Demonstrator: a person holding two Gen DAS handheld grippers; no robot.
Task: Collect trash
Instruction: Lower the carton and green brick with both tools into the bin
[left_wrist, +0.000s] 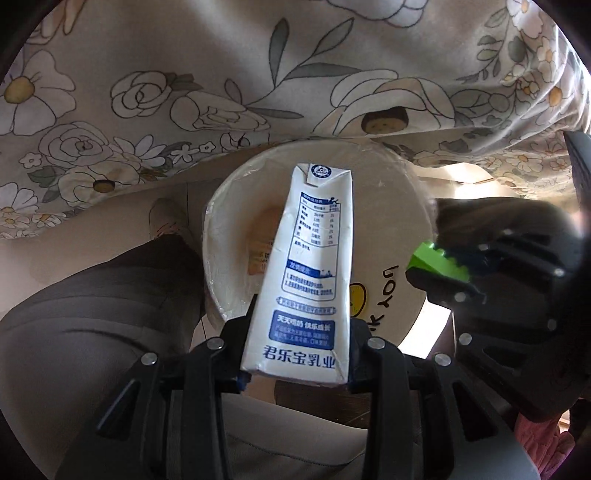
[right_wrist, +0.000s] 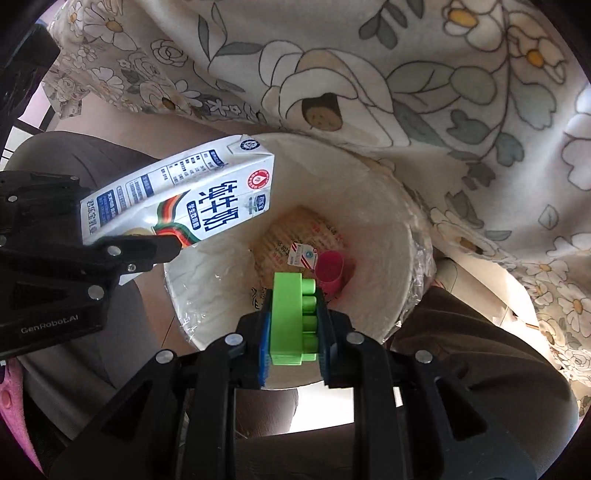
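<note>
Beneath floral cloth (right_wrist: 424, 92), over lined bin (right_wrist: 402, 258): left tool (left_wrist: 299, 354) gripping milk carton (left_wrist: 310, 266), right tool (right_wrist: 293, 332) gripping green brick (right_wrist: 291, 317); release centred, carton first.

A white and blue milk carton (left_wrist: 303, 273) is held up over the white trash bin (right_wrist: 369, 206), tipped toward its near rim. A green toy block (right_wrist: 293, 321) is held above the bin too. Inside, at the bottom, lie a pink cup (right_wrist: 330, 271) and a paper wrapper (right_wrist: 295, 236).
</note>
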